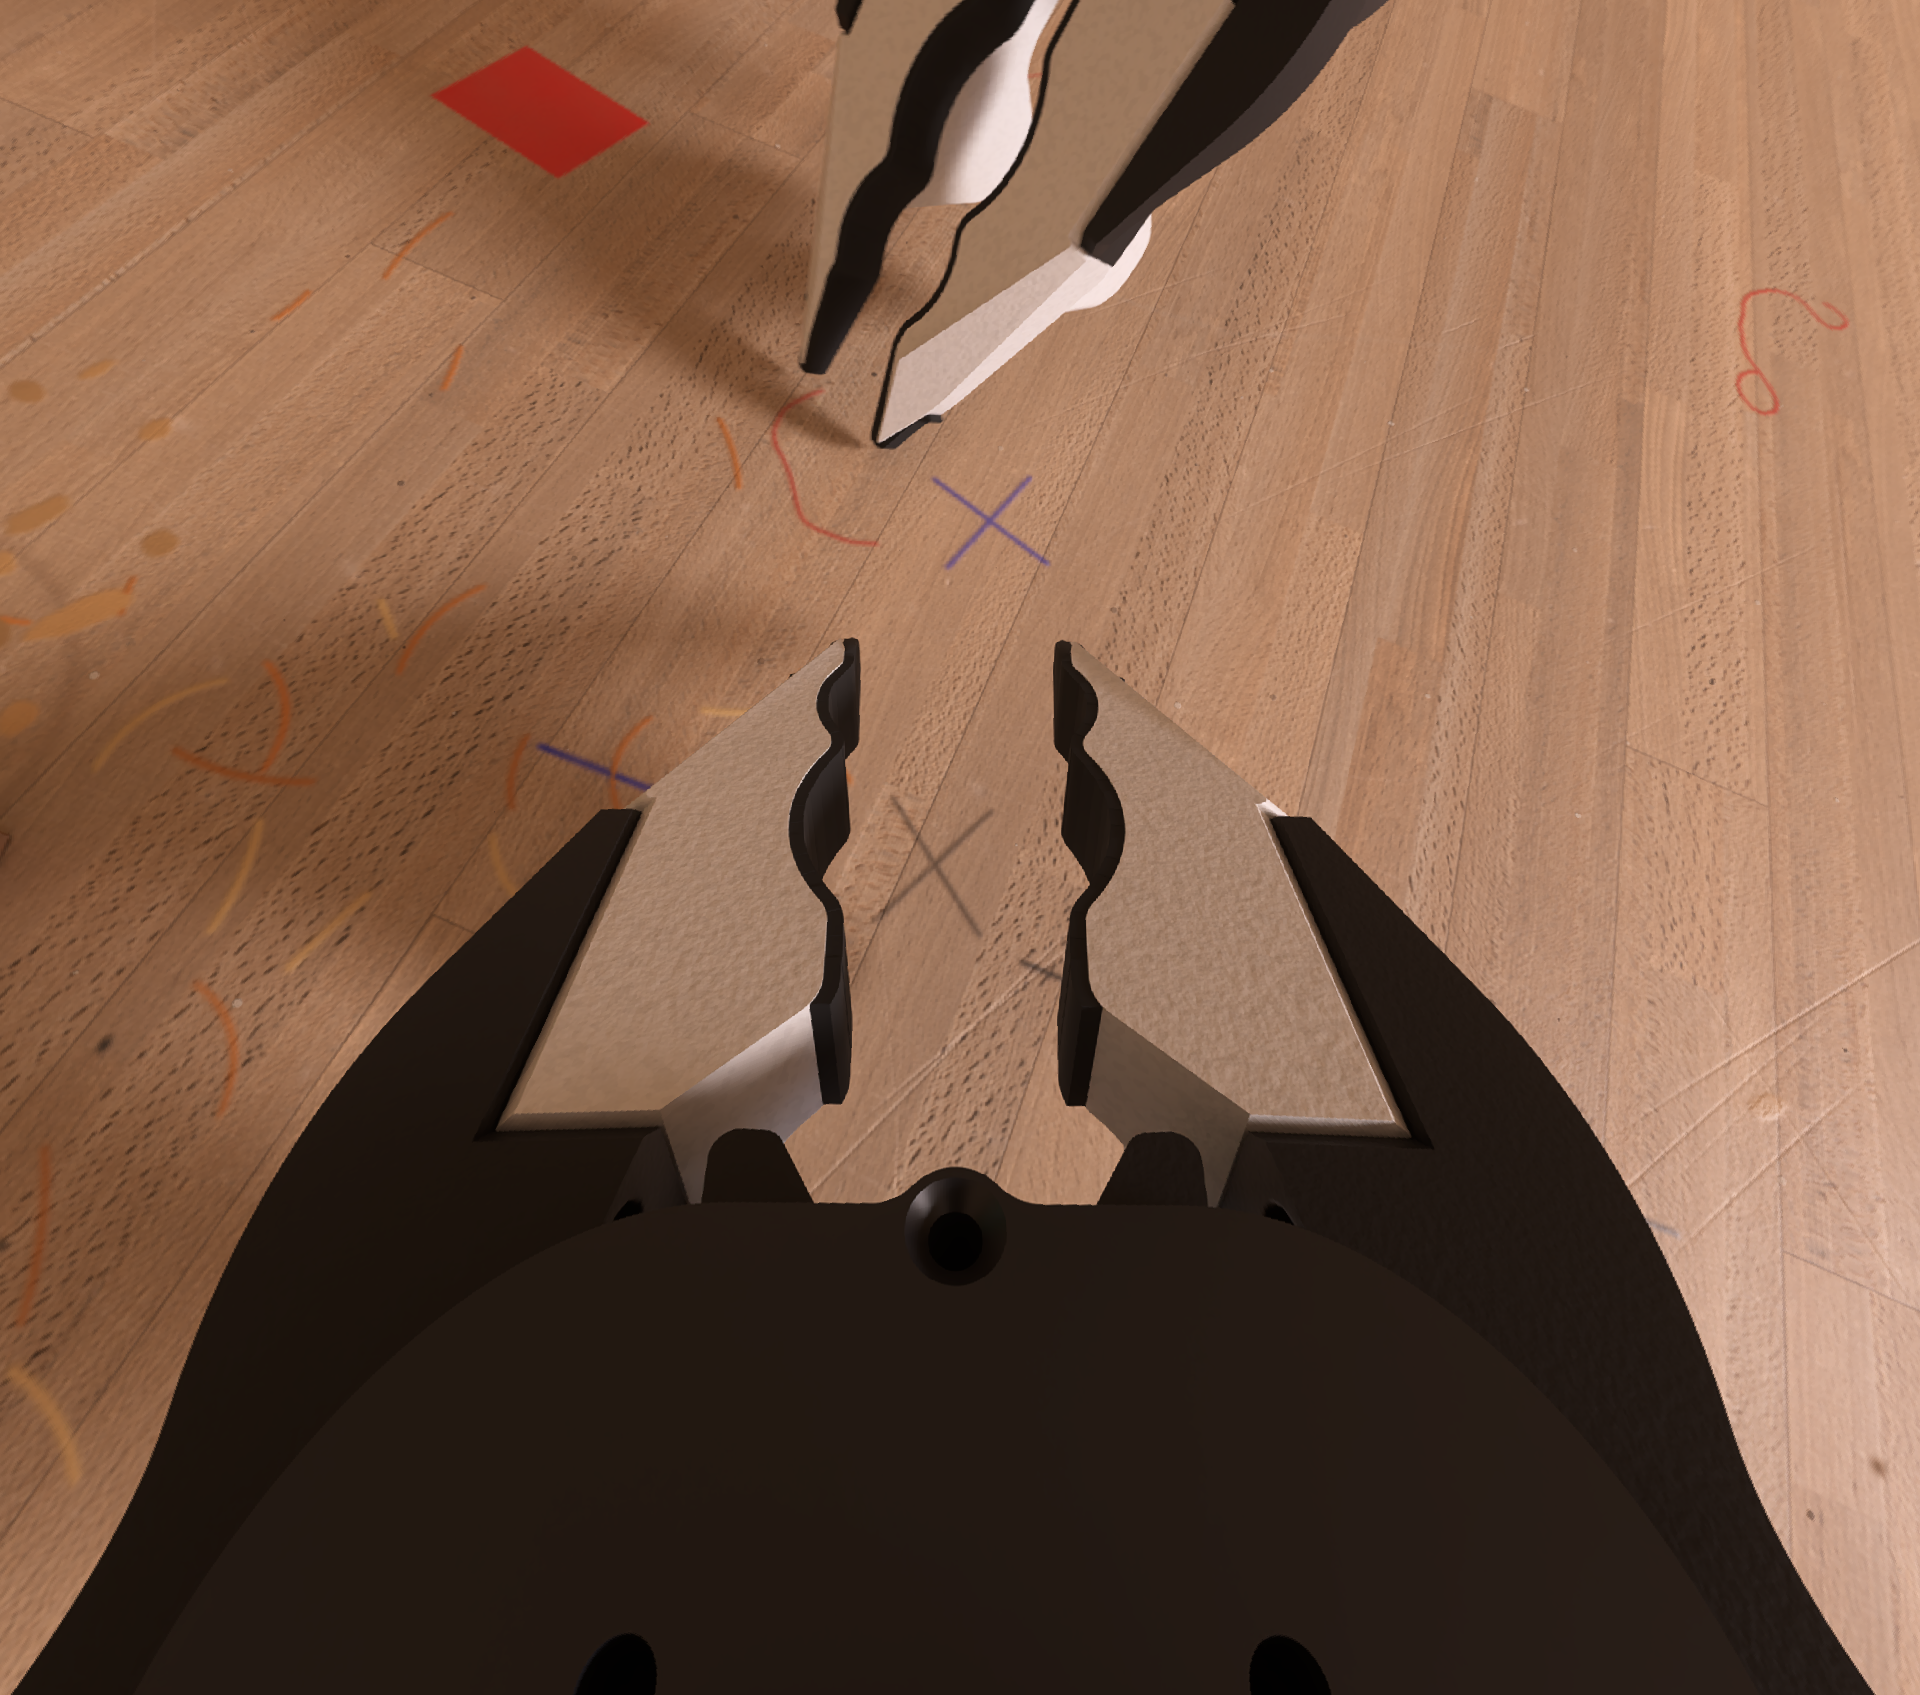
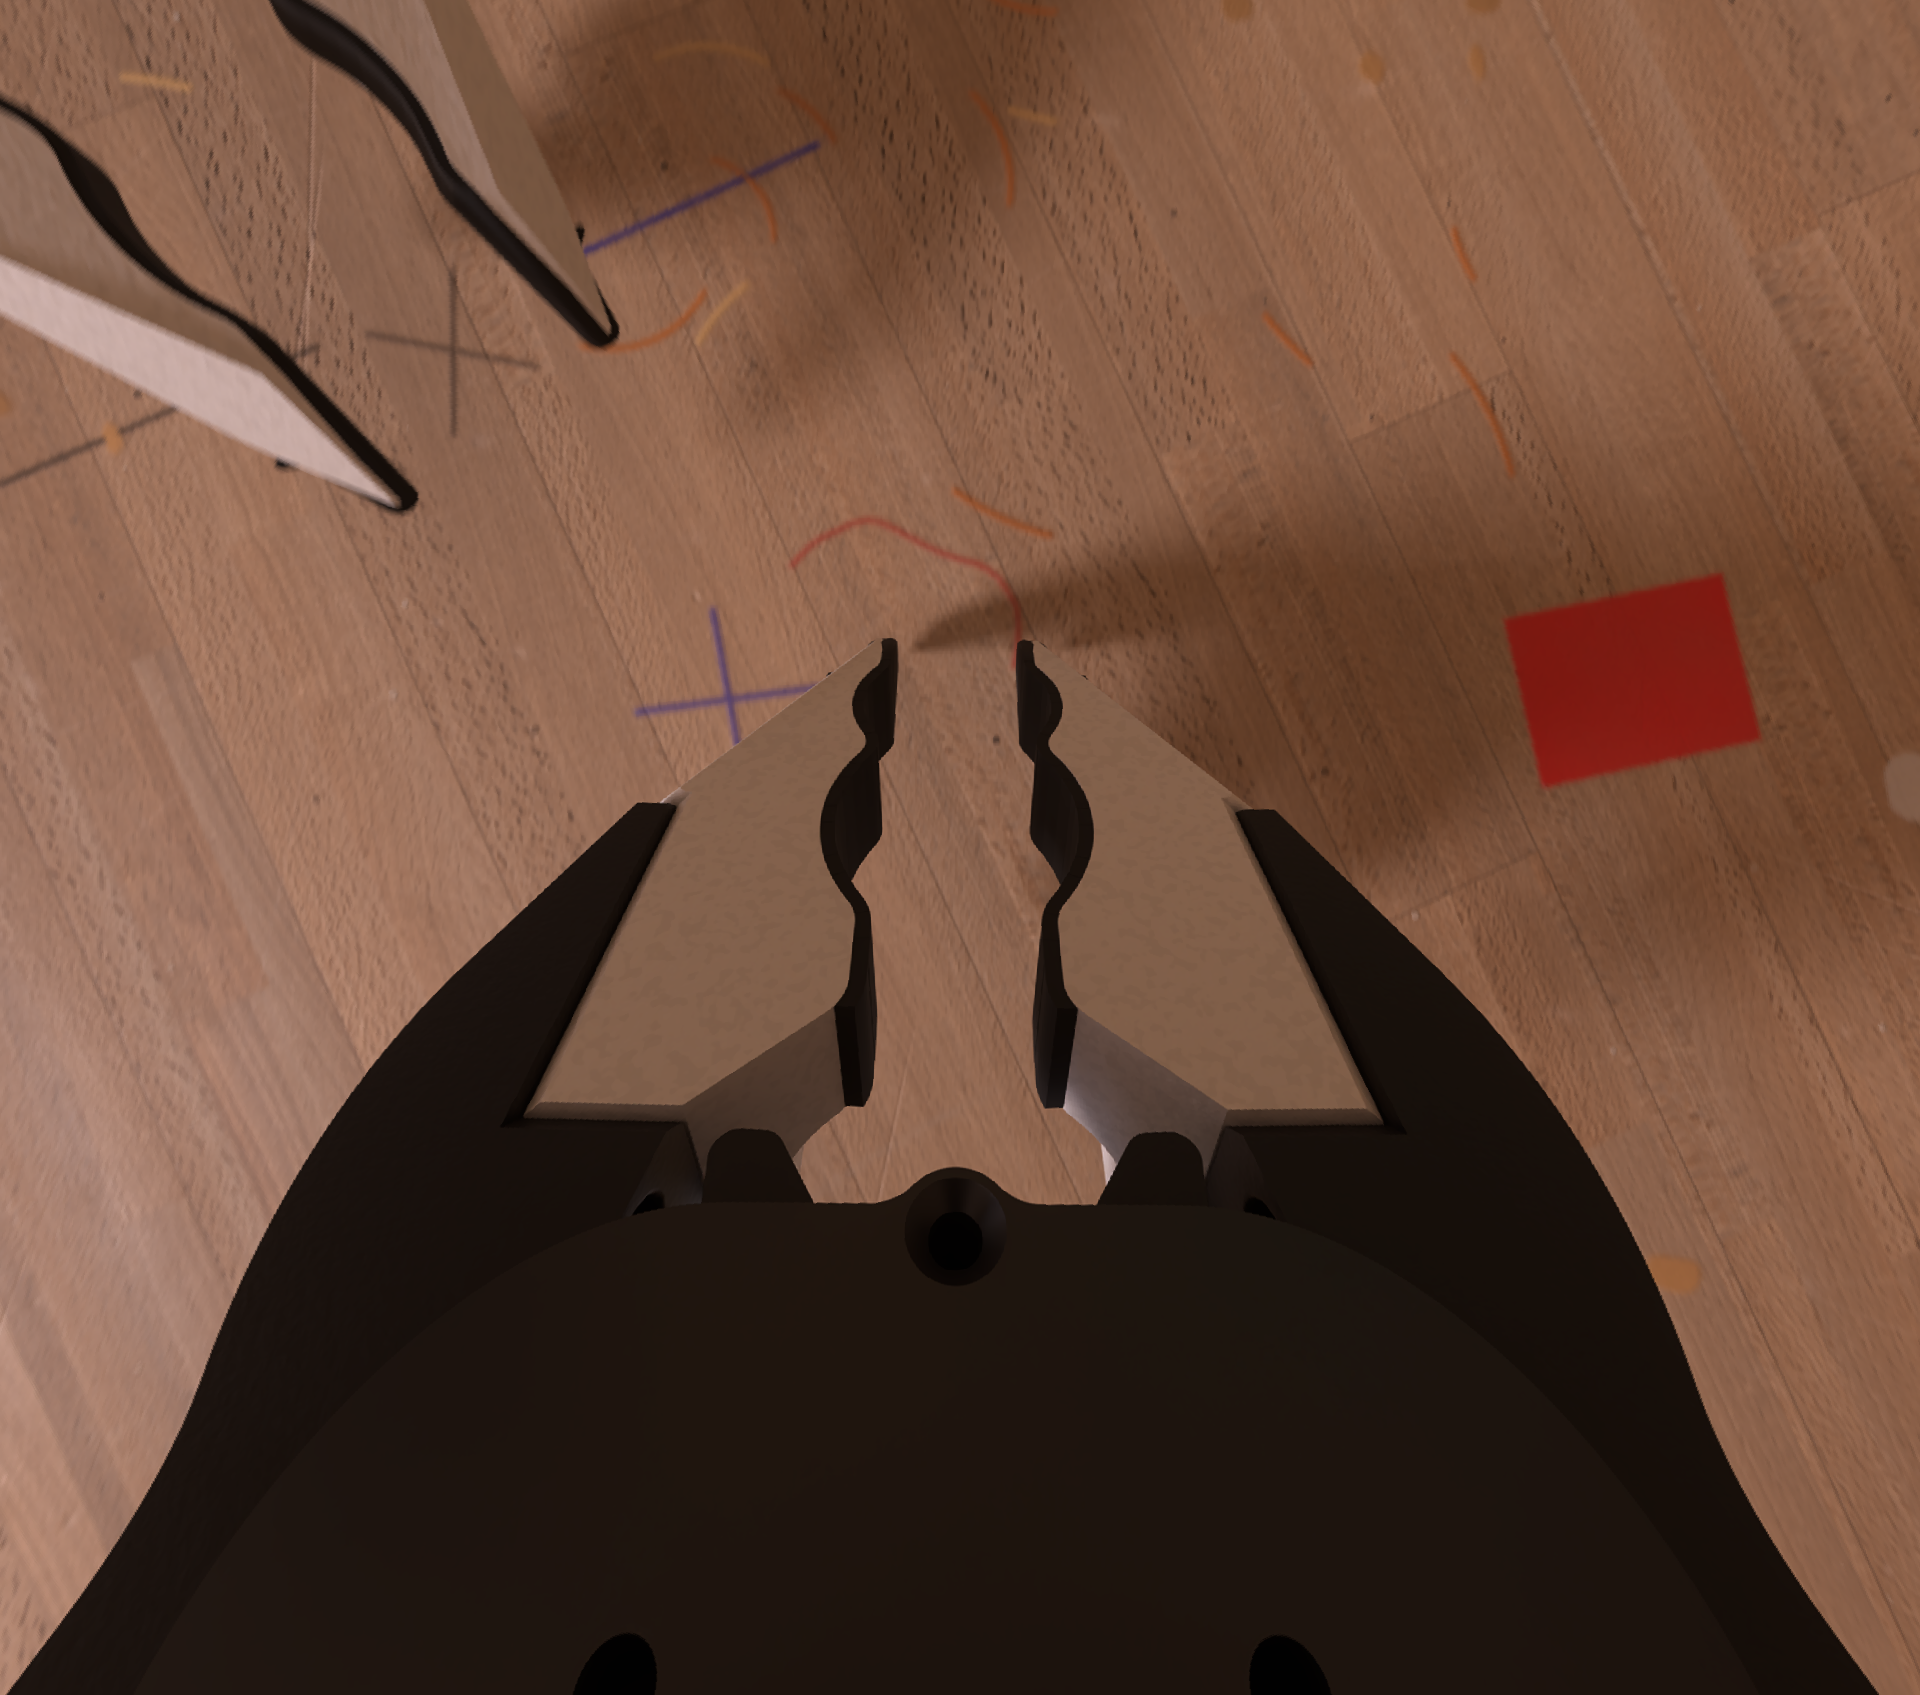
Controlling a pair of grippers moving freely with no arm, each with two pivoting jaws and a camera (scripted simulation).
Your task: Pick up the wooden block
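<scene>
The black left gripper (image 1: 956, 648) hangs nearest, jaws narrowly apart on nothing, over the scribbled pale wooden table (image 1: 1455, 710); the right gripper (image 2: 956, 648) likewise. Beyond lies a flat red square patch (image 2: 1631, 679); no wooden block in view

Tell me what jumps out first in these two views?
The flat red square stands out on the wooden tabletop, right of the right gripper, whose jaws are open and empty. The left gripper, also open, points at it across a purple X mark. No wooden block shows.
</scene>
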